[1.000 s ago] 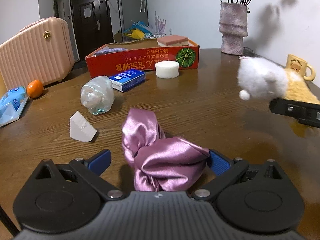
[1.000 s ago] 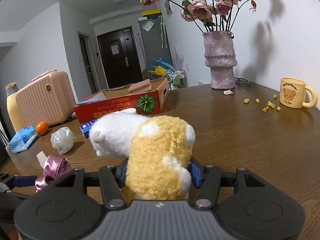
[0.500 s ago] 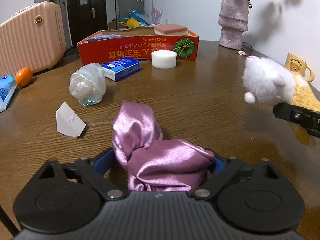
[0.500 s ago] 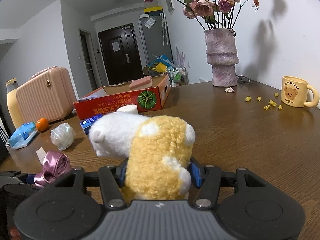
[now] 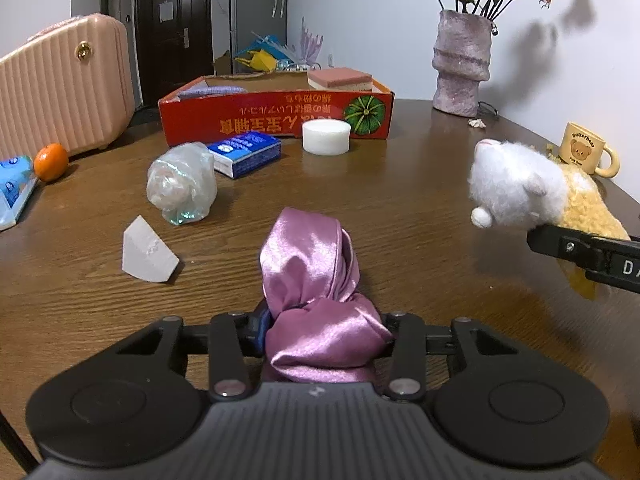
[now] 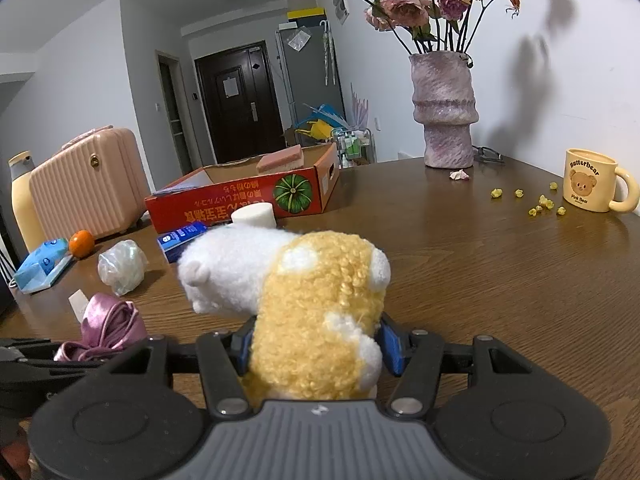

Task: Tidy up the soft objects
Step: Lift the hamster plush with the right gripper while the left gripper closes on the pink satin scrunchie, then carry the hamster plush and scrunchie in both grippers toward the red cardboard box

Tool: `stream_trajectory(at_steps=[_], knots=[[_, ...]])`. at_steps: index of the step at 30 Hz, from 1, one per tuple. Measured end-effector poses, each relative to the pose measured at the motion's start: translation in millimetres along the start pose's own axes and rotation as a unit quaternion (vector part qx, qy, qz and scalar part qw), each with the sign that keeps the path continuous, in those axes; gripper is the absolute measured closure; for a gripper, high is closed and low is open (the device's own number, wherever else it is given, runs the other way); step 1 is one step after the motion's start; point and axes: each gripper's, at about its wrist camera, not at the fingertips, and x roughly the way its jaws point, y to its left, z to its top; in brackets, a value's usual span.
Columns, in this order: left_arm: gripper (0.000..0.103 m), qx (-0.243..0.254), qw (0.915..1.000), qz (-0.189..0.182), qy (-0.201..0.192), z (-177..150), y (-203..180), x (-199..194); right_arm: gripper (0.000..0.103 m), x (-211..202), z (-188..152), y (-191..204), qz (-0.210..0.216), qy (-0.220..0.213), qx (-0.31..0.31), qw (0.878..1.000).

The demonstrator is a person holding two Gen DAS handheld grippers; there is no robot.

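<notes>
A crumpled pink satin cloth (image 5: 308, 256) lies on the brown table right in front of my left gripper (image 5: 324, 332). Its jaws are closing, and the blue pads press into the cloth's near end. In the right wrist view the same cloth (image 6: 108, 320) shows at the lower left. My right gripper (image 6: 316, 344) is shut on a yellow and white plush toy (image 6: 316, 300), held just above the table. The left wrist view shows that plush toy (image 5: 516, 188) at the right. An open red cardboard box (image 5: 276, 116) with a pink sponge (image 5: 340, 78) inside stands at the back.
Between the cloth and the box lie a white foam disc (image 5: 326, 137), a blue tissue pack (image 5: 244, 152), a wad of clear plastic (image 5: 182, 184) and a white wedge (image 5: 146, 250). A pink suitcase (image 5: 64, 88) and an orange (image 5: 51, 162) sit left; a vase (image 5: 460, 68) and mug (image 5: 584, 154) right.
My left gripper's jaws have come together from wide apart onto the pink cloth, bunching it upward. The right gripper and the plush toy have stayed in place.
</notes>
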Motion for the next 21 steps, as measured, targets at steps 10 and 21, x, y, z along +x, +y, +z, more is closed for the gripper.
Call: stream_trajectory(at_steps=[10,21], knots=[[0.061,0.003,0.9993,-0.004,-0.038,1,1,-18,0.046,2,0,1,-0.005,0.001,-0.001,1.000],[0.061,0.003,0.9963,-0.004,-0.086,12,7,-38,0.046,1,7,10,-0.006,-0.019,-0.021,1.000]])
